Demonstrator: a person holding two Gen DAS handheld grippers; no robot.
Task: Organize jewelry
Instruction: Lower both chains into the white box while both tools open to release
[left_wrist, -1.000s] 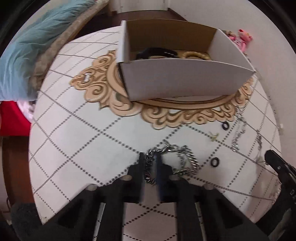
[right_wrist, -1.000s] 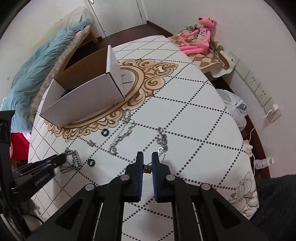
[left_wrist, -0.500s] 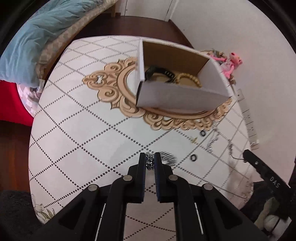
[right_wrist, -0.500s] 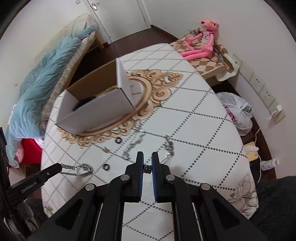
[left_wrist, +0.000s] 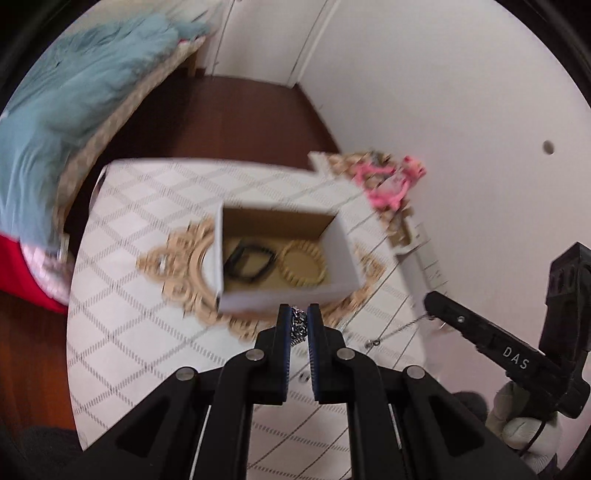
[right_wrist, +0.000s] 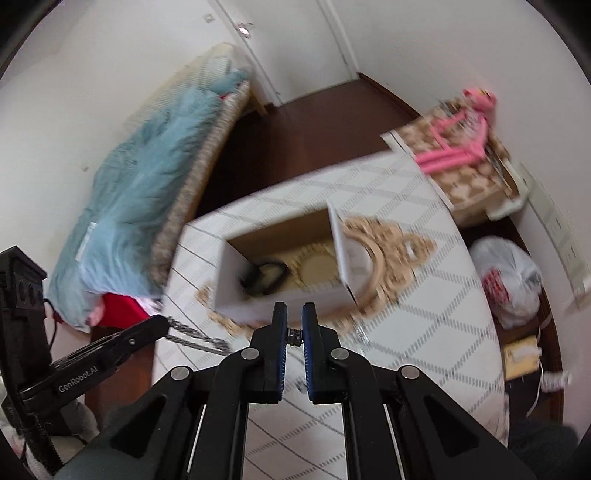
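Left wrist view showed my left gripper (left_wrist: 299, 325) clamped on a heavy silver chain (left_wrist: 298, 325) and my right gripper (right_wrist: 294, 334) pinching a thinner chain (right_wrist: 294, 335), both lifted just near of the open box (left_wrist: 284, 295); next I judged each needed carrying over it and releasing.

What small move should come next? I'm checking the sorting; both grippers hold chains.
Probably carry the left gripper, shut on the chunky chain, forward over the open box; the box sits just beyond it, already holding two bracelets.
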